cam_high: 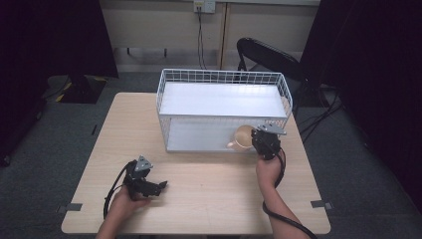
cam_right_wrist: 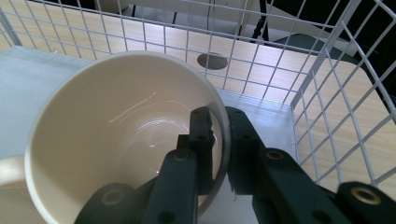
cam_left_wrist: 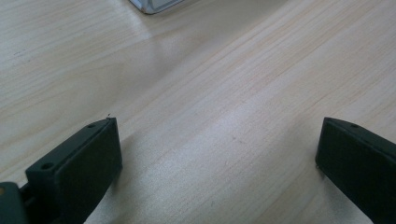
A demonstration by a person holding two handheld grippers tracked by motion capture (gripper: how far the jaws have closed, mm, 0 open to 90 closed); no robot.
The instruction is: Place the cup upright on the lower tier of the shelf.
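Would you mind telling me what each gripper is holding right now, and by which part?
The right gripper pinches the cream cup by its rim, one jaw inside and one outside. The left gripper is open over the table, holding nothing.

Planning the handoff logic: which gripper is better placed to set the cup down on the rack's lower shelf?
Right. The right gripper already pinches the cup wall at the lower shelf; the left gripper rests open on the table.

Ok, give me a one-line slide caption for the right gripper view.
Right gripper clamps the rim of a cream ceramic mug inside the white wire rack.
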